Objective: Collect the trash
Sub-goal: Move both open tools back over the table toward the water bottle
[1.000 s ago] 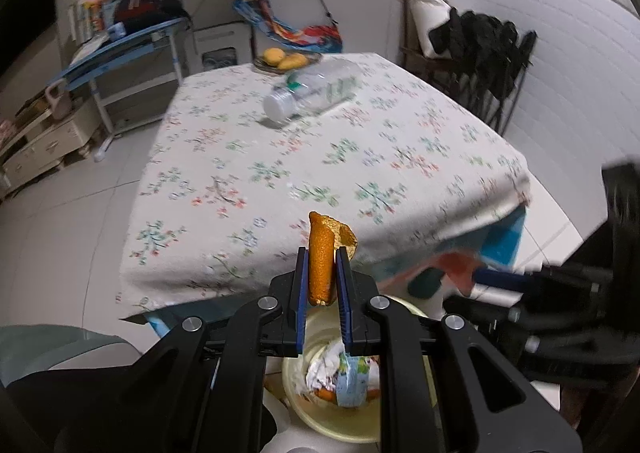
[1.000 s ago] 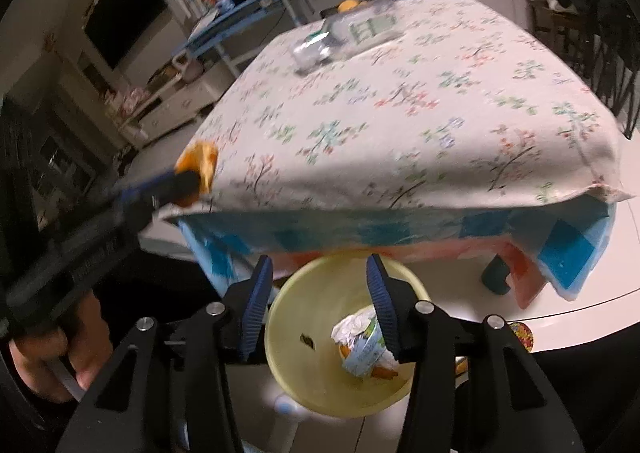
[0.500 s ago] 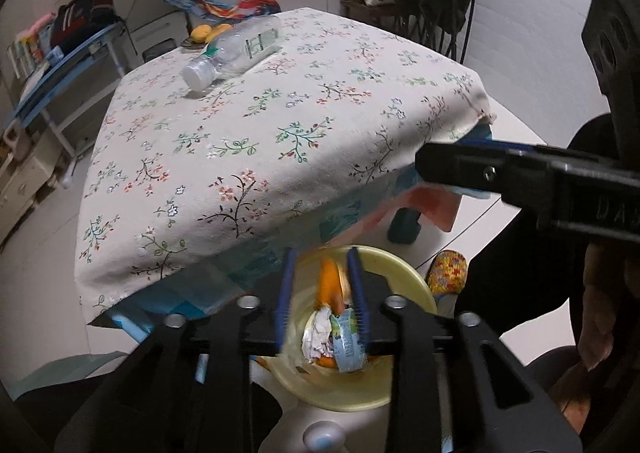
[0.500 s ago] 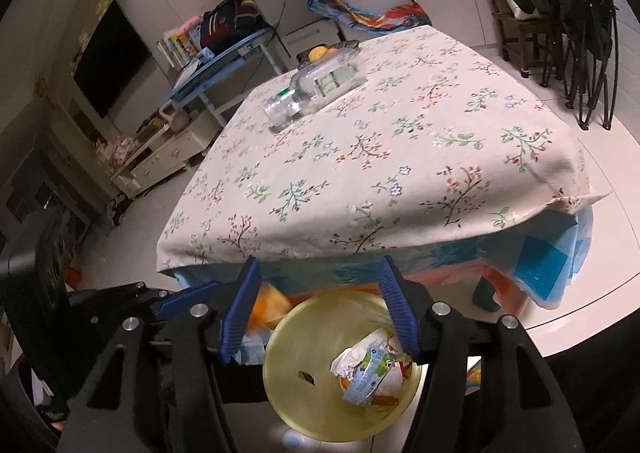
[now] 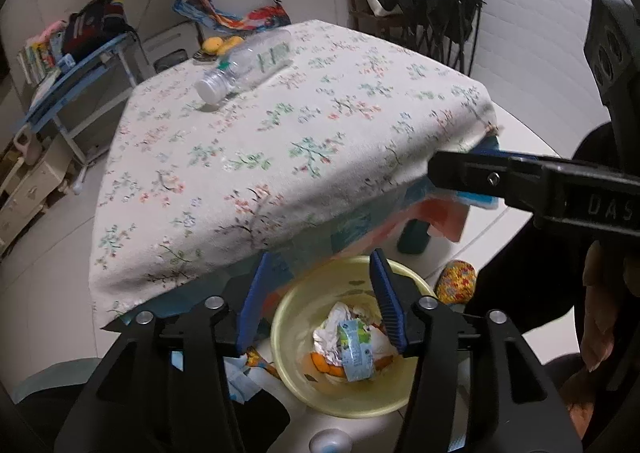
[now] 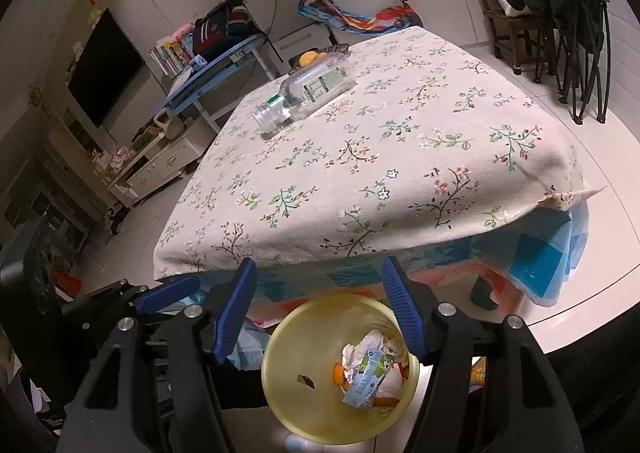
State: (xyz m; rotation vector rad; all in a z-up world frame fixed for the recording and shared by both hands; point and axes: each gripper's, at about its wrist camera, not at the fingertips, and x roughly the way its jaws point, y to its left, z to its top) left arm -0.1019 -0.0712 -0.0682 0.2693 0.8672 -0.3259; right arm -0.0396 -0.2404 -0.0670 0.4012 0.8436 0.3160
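Yellow bin (image 5: pixel 288 349) partly hidden behind left gripper (image 5: pixel 320 295).

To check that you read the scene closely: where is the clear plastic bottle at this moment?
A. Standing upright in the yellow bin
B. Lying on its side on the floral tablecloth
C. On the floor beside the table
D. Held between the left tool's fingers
B: the plastic bottle lies on its side on the floral tablecloth, far from the yellow bin.
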